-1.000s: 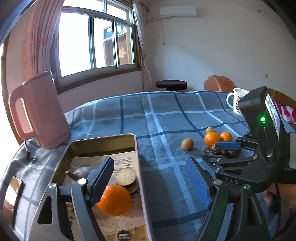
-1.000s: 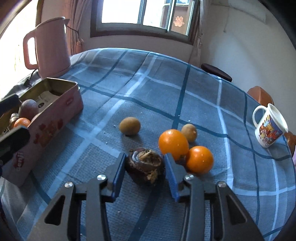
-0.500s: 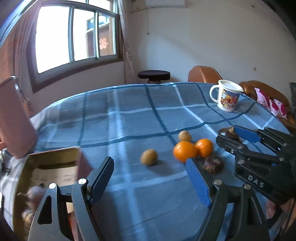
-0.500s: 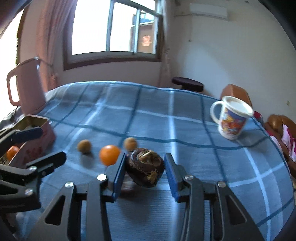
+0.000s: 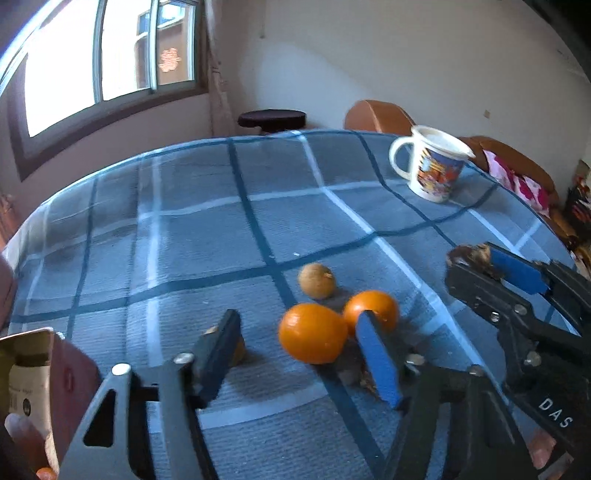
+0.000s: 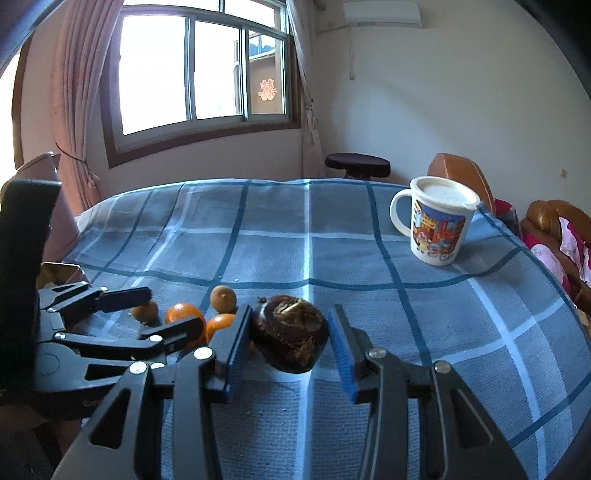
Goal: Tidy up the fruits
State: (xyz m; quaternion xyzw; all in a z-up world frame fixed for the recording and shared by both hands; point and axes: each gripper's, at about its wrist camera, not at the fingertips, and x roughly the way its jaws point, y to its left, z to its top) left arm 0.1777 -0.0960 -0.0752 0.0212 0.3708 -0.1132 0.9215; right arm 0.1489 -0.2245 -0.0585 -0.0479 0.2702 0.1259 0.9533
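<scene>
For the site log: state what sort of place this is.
Most likely a room in a home, used for eating or sitting: a table under a blue checked cloth with a cartoon mug, a curtained window, and a wall air conditioner.

Counted on the checked cloth (image 5: 207, 229): two oranges (image 5: 312, 333) (image 5: 373, 307), two small brown fruits (image 5: 316, 281) (image 6: 145, 311), one dark husked fruit (image 6: 290, 338), one printed mug (image 5: 430, 164).

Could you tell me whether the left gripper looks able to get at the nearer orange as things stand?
Probably yes: the left gripper, its jaws just closing, is open and already straddles the nearer orange, with nothing between. The right gripper stays aside, holding the dark fruit.
</scene>
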